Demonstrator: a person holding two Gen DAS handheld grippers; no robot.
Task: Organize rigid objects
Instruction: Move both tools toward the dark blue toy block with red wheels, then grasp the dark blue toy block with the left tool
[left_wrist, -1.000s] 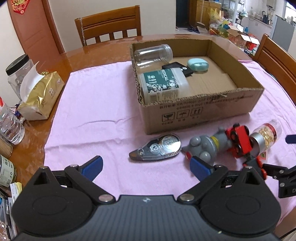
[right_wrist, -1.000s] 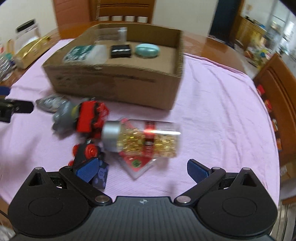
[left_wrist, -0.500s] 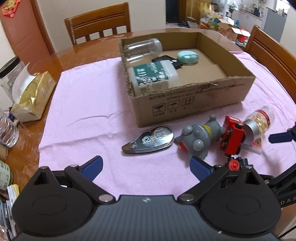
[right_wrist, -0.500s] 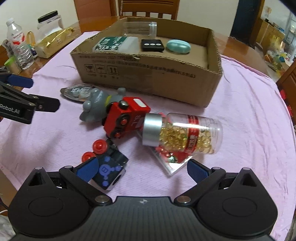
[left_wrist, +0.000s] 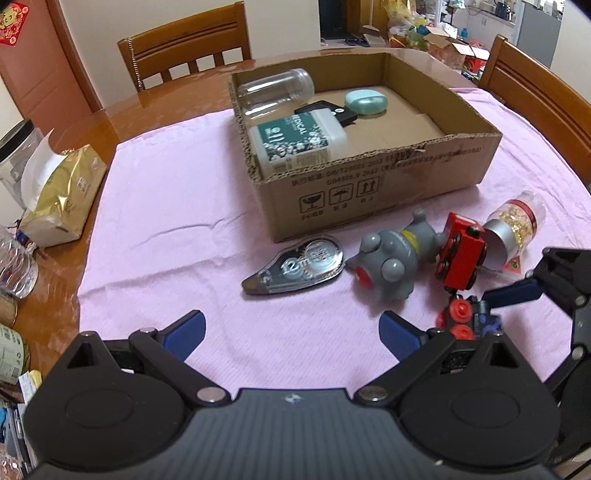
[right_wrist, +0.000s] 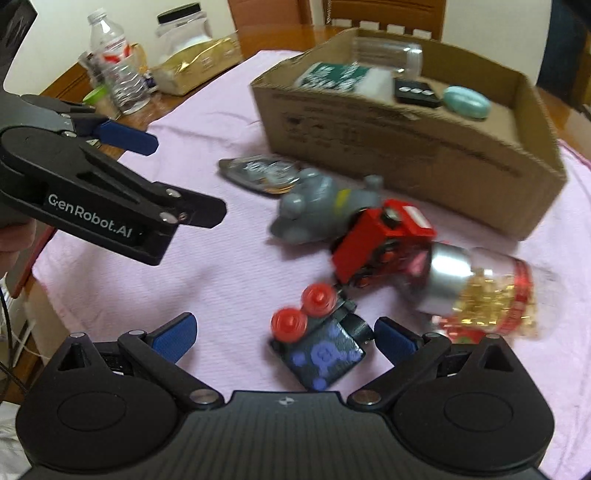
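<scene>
Hovering: both tongs sit low over the pink cloth (left_wrist: 166, 206) on the table (left_wrist: 110, 125), jaws apart, nothing held.

Right tongs (right_wrist: 284, 338) straddle the dark cube with red knobs (right_wrist: 321, 350) at lower centre of the right view; its far pad is near the cube's right corner, near pad well clear. My read: cube is the next pick, jaws spread to clear its width. Contact not visible, frame is blurred.

Left tongs (left_wrist: 291, 330) are at bottom centre of the left view, over bare cloth. Nearest item ahead is the tape dispenser (left_wrist: 295, 266), mid-frame; probably its next target, not committed.

Box (left_wrist: 373, 184) fills upper centre. Already inside, packed to its left and back: clear jar (left_wrist: 275, 90), green-label bottle (left_wrist: 295, 142), black remote (left_wrist: 325, 110), teal case (left_wrist: 365, 102). Right half of the floor is free, so drops should go there.

Still outside, in a cluster just in front of the box at right: grey toy (left_wrist: 391, 258), red train car (left_wrist: 461, 254) touching it, capsule bottle (left_wrist: 515, 229) lying on its side against the car, cap toward it. A red-printed flat packet seems to sit under the bottle.

Risk: the bottle is round and will roll if the car is bumped. Cube sits just beside the car, so lift straight up.

Roughly half done, judging by the count.
</scene>
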